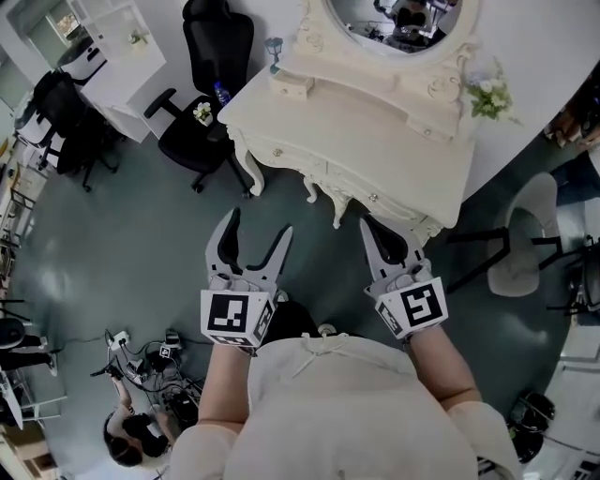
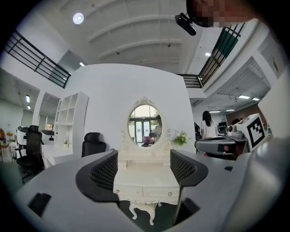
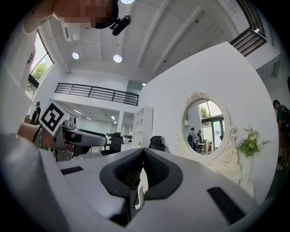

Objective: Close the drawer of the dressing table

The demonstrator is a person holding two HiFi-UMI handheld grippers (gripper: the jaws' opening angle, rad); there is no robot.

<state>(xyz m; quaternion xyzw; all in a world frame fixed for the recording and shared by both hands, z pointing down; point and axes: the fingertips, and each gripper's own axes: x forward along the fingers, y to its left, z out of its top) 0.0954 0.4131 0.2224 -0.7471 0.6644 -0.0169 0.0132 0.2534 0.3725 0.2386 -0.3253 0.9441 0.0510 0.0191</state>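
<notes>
The cream dressing table [image 1: 375, 141] with its oval mirror [image 1: 403, 23] stands ahead of me at the top of the head view. Two drawer fronts with small knobs [image 2: 168, 193] face me, and in the left gripper view they look flush with the frame. My left gripper [image 1: 260, 223] hangs over the floor short of the table's carved legs, open and empty; between its fingers [image 2: 104, 174] the table [image 2: 147, 179] shows straight ahead. My right gripper [image 1: 367, 225] is shut on nothing, just in front of the table's right front corner. In the right gripper view its tips [image 3: 144, 150] meet, with the mirror [image 3: 206, 124] off to the right.
Two black office chairs [image 1: 217, 47] [image 1: 192, 141] stand left of the table, beside a white desk [image 1: 122, 70]. A white chair [image 1: 530, 239] sits at the right. Flowers [image 1: 489, 97] sit on the tabletop. Cables and gear [image 1: 150, 361] lie on the floor at lower left.
</notes>
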